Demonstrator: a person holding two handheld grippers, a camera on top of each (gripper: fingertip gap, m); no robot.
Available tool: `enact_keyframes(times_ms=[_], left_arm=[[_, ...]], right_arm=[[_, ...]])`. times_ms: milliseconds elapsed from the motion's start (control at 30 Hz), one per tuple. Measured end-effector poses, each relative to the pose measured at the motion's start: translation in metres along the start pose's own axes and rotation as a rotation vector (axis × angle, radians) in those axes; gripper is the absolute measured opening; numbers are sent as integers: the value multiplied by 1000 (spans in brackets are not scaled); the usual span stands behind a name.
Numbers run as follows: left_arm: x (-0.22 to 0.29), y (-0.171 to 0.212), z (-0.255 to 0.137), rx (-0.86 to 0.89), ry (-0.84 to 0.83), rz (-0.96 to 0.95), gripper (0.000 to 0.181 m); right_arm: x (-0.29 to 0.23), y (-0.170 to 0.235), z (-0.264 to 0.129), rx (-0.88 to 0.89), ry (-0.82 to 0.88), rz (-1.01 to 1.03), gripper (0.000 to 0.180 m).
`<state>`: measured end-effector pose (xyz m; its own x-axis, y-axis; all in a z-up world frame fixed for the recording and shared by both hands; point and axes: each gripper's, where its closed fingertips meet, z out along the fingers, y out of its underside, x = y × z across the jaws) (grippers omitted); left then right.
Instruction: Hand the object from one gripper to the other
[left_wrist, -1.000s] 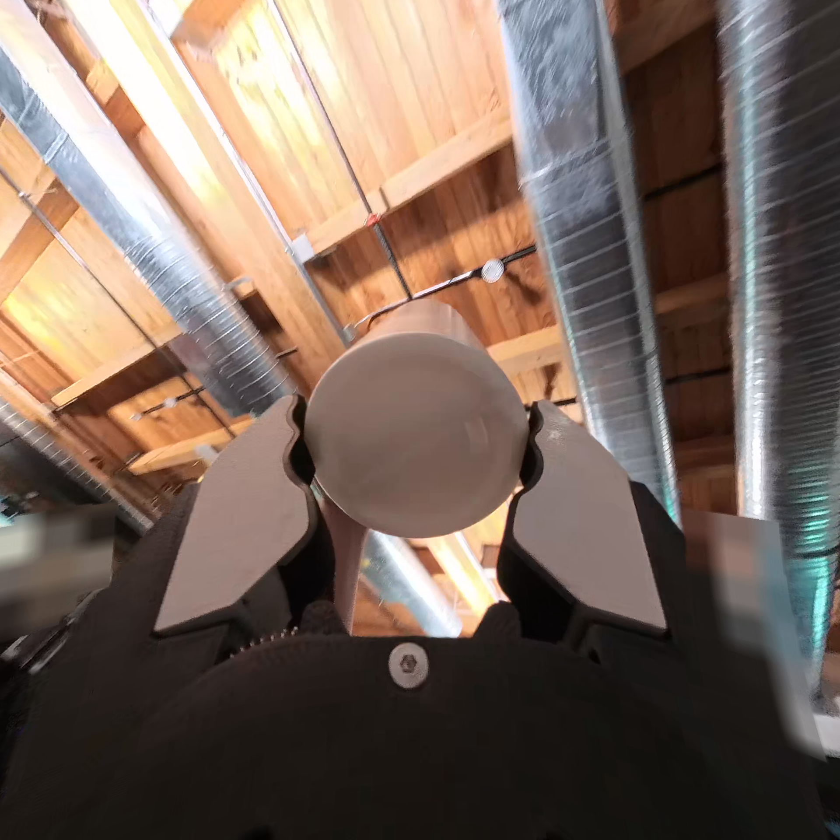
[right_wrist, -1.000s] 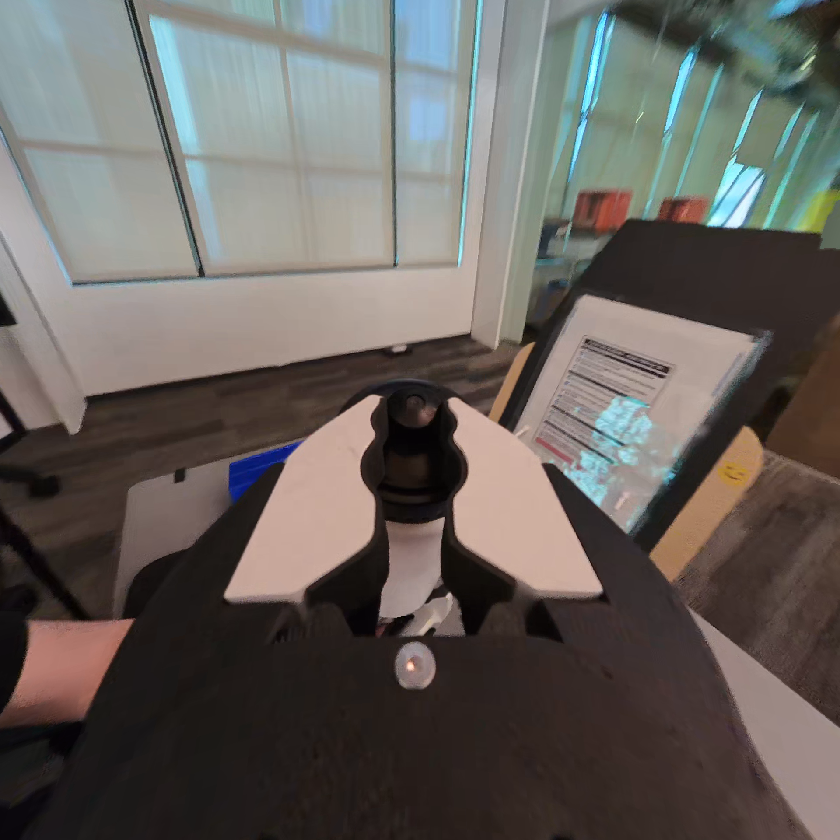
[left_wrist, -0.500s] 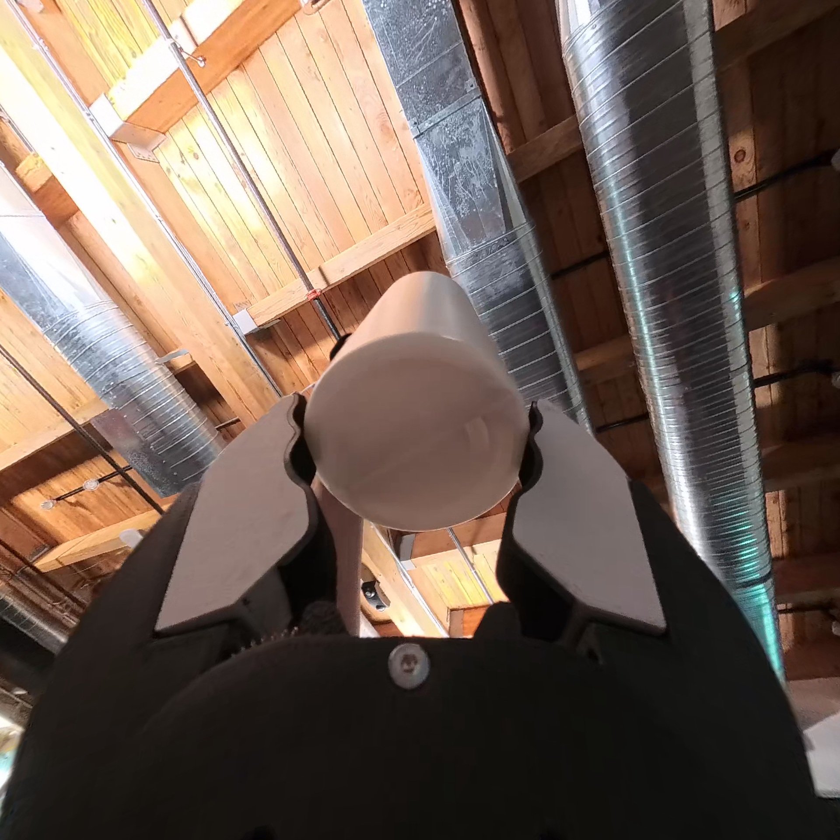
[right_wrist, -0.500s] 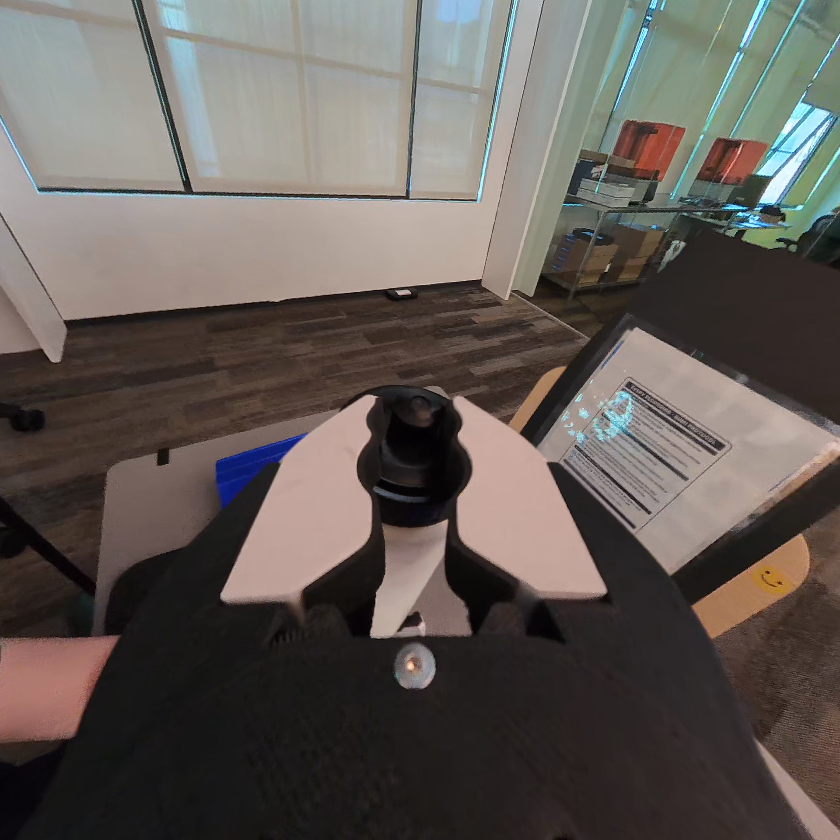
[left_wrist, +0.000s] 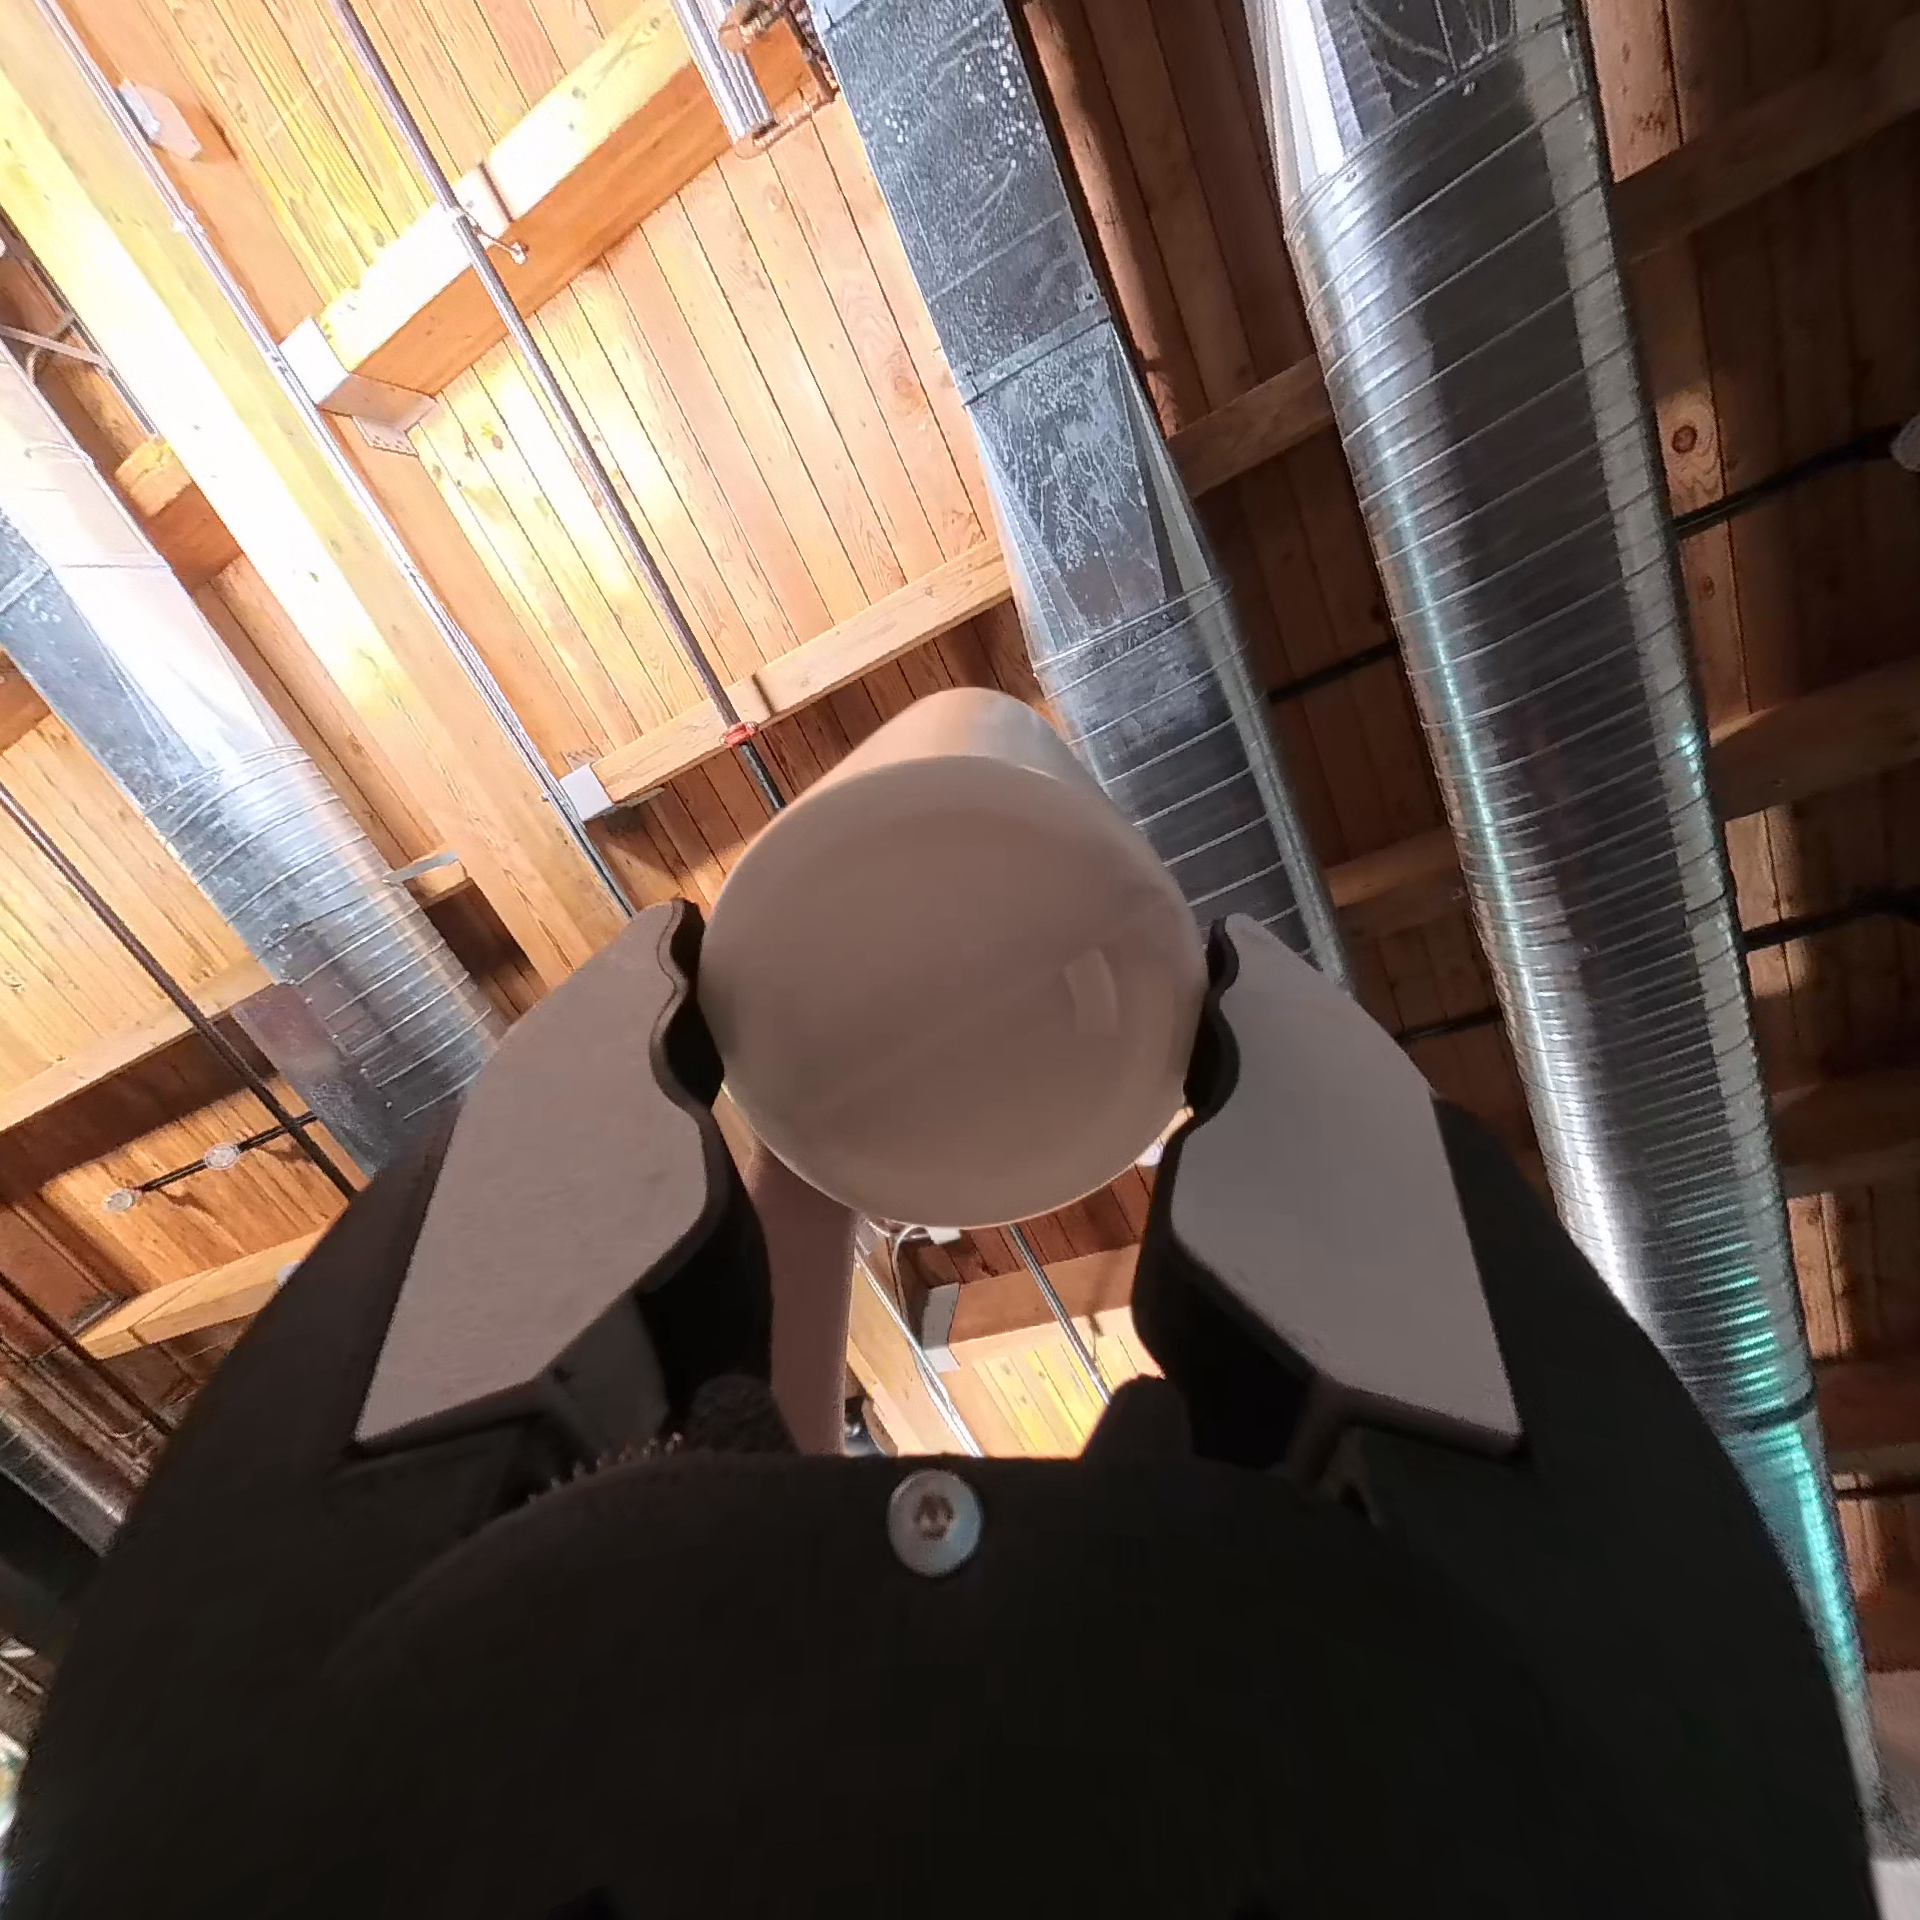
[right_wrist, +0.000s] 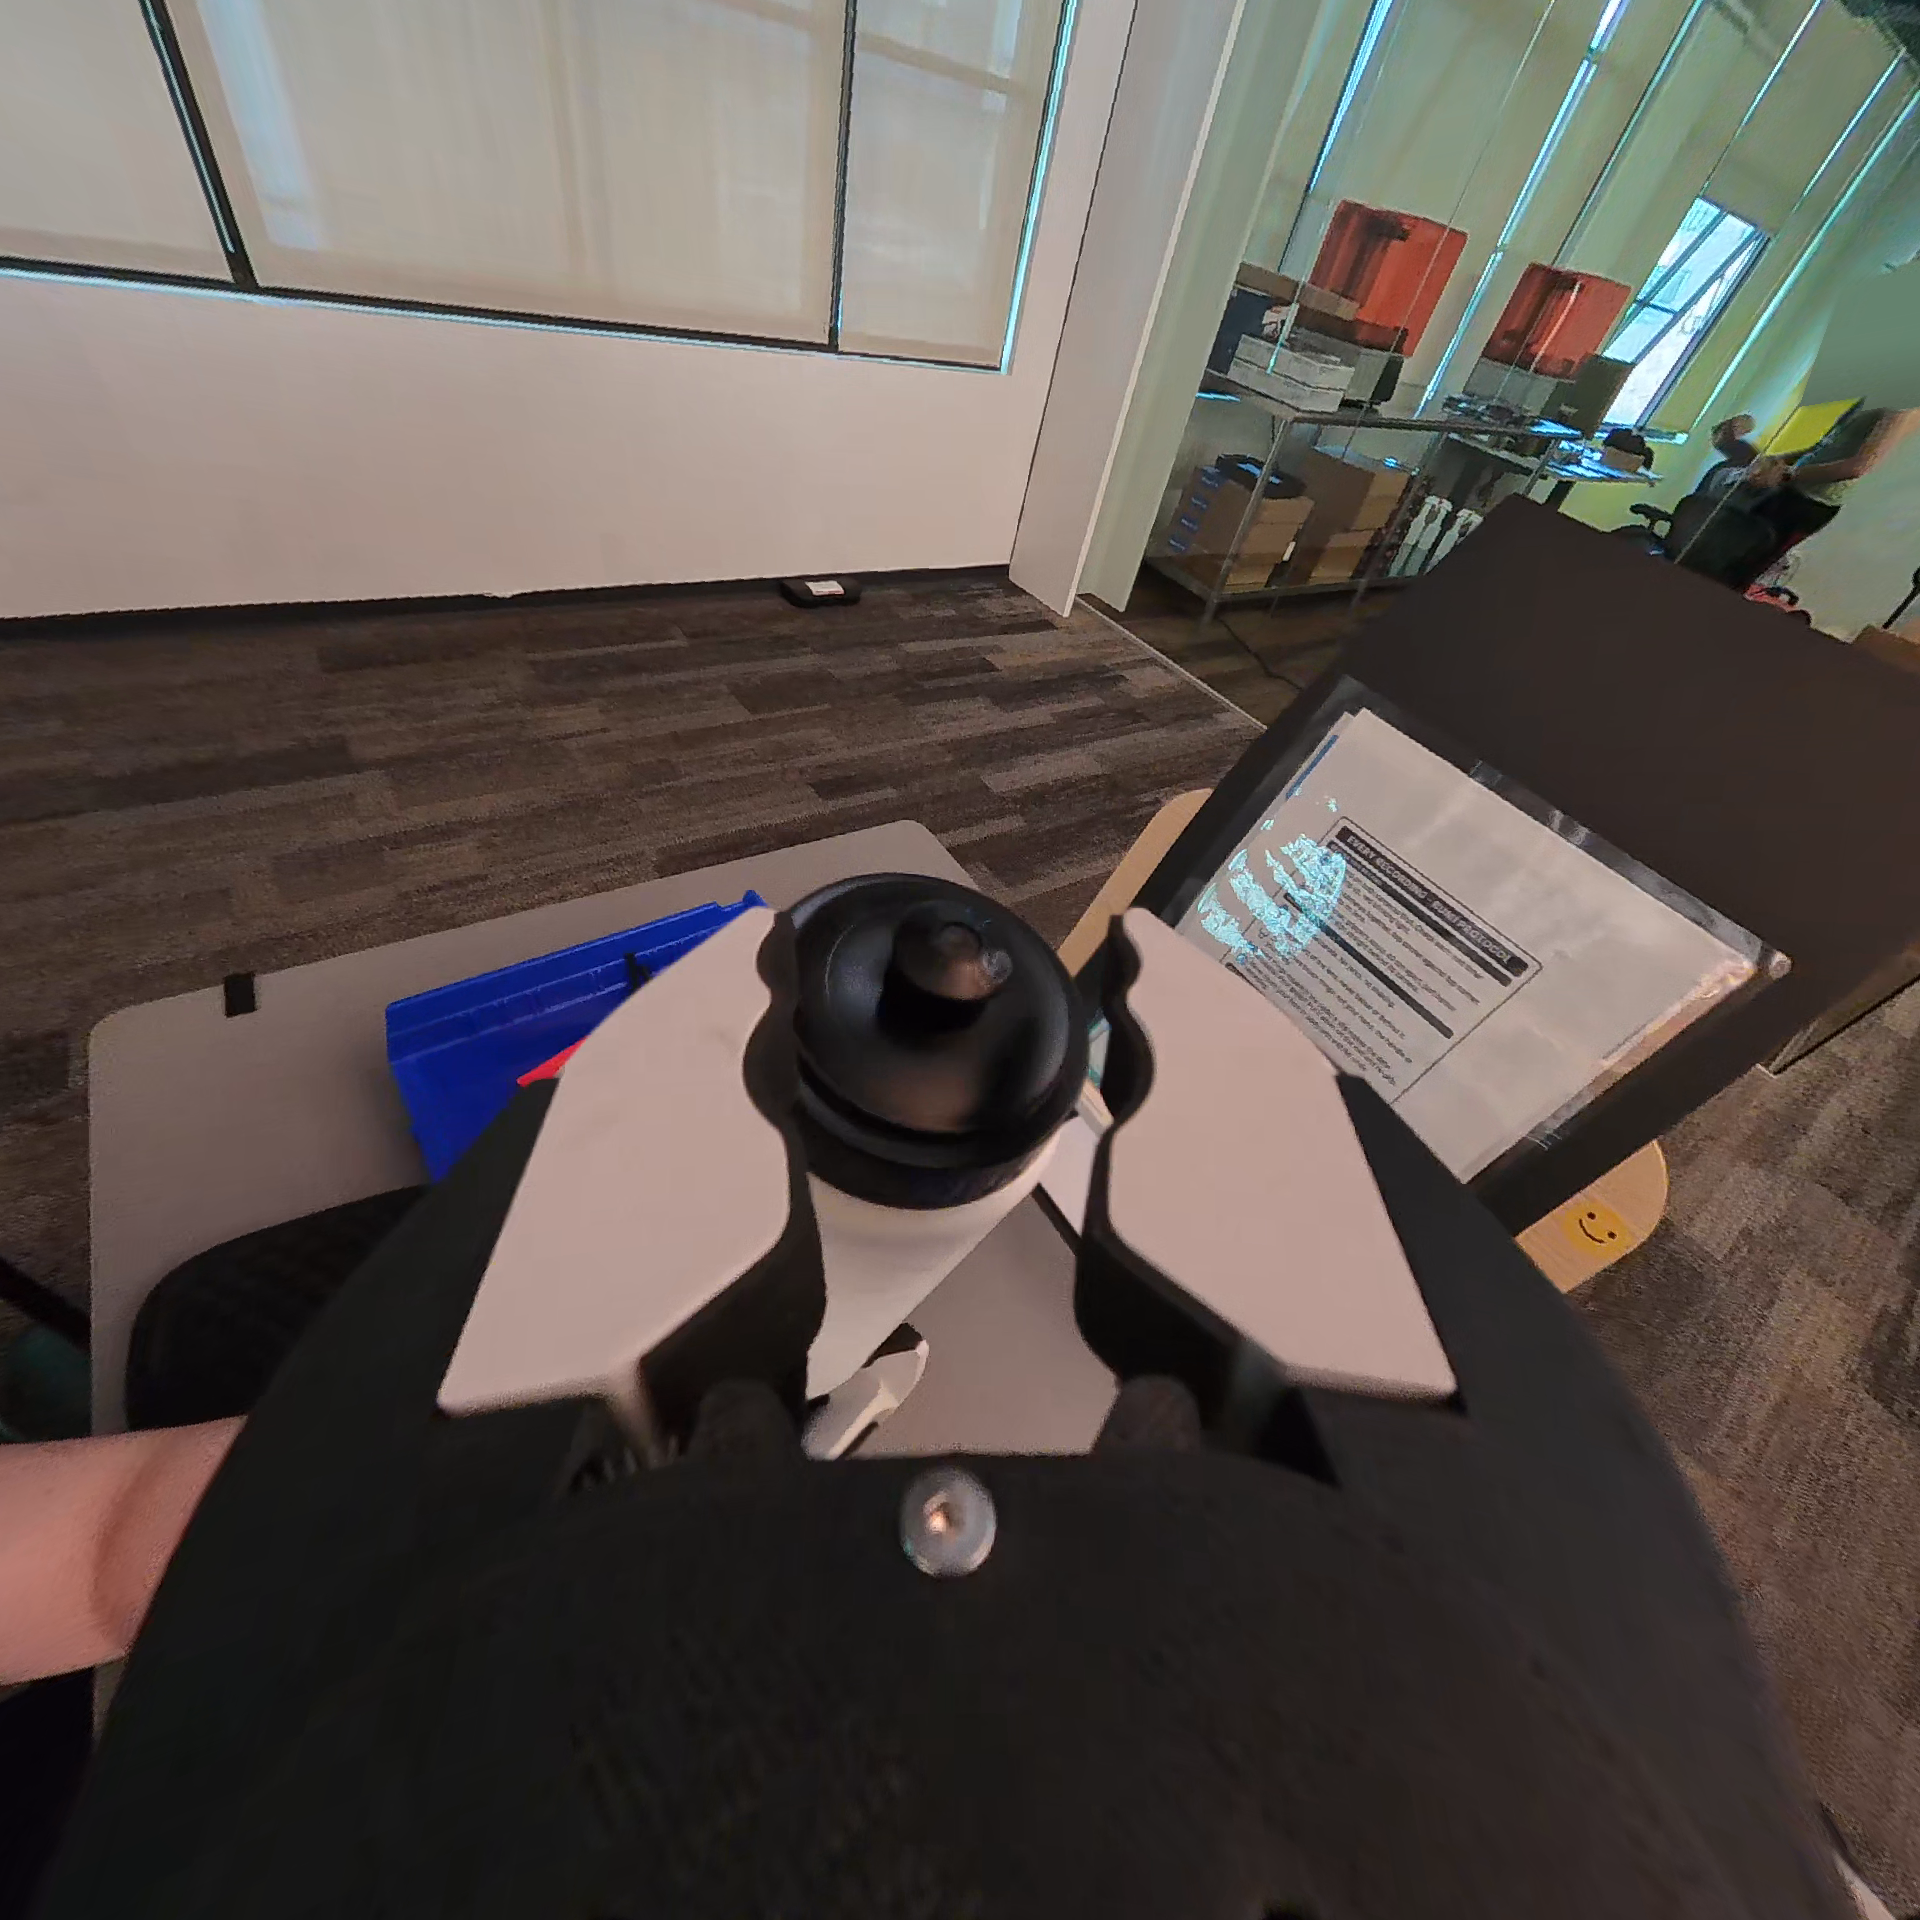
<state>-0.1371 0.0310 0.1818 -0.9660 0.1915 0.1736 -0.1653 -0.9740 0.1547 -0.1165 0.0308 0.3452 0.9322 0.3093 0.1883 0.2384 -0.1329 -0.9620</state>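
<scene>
Bottle clamped in left gripper, blue bin below

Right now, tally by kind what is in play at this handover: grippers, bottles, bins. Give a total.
grippers: 2 (left gripper shut on the bottle; right gripper open)
bottle: 1
blue bin: 1
Total: 4
</scene>
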Motion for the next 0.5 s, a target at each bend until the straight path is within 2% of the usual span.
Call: enact_keyframes(times_ms=[500], left_arm=[[-2, 2, -1, 95, -21, -74, 89]], right_arm=[[10, 2, 8, -36, 9, 64, 62]])
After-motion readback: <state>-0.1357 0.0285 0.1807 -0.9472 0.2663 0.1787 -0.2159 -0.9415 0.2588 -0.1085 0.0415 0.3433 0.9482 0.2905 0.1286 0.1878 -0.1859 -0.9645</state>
